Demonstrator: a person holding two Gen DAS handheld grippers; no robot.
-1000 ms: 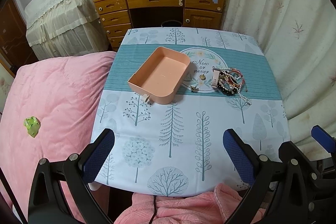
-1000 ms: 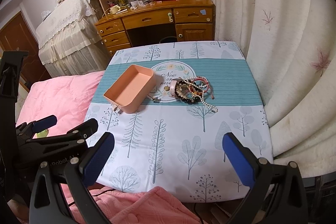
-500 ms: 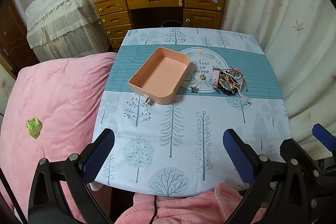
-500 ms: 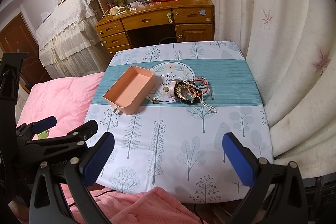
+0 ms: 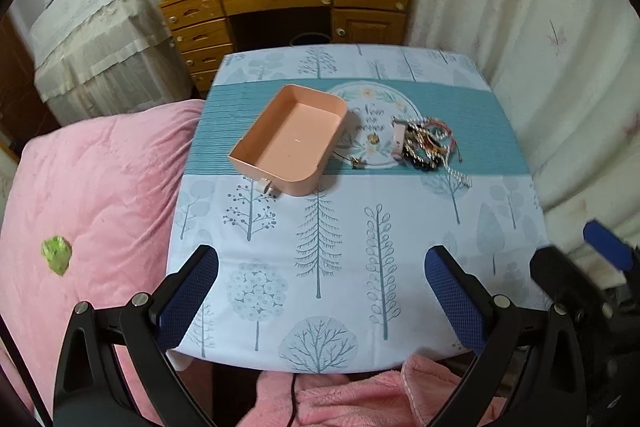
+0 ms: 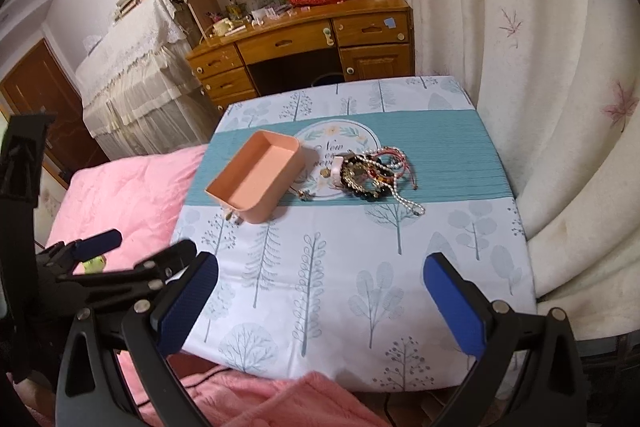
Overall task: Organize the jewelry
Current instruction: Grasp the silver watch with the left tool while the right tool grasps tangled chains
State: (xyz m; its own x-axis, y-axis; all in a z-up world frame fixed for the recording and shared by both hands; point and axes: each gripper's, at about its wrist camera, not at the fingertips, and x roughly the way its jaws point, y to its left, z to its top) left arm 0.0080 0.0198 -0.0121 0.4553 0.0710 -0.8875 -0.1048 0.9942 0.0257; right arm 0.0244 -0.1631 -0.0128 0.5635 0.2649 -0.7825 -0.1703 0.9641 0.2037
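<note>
In the left wrist view, we are holding the left gripper (image 5: 320,291) with jaws wide and empty, low in frame; the pink tray (image 5: 290,141) sits centre, the jewelry pile (image 5: 426,147) just right. In the right wrist view, we are keeping the right gripper (image 6: 320,293) equally wide; the tangled strands may drag neighbours off the bench (image 6: 360,267).

Soft, even indoor light; strong fisheye warp and some motion blur.

Both views are moderately bright with a cool cast, and black vignette fills the corners. The pink tray (image 5: 294,143) throws only a faint shadow on the bench (image 5: 352,267), with no glare. Straight lines bow near the rims: the curtain (image 6: 532,75) and the desk (image 6: 304,47) lean inward. The left wrist view is smeared, most at the desk top and the right edge, where the right claw is a blurred streak; the right wrist view is sharper, its far shelf slightly soft.
</note>
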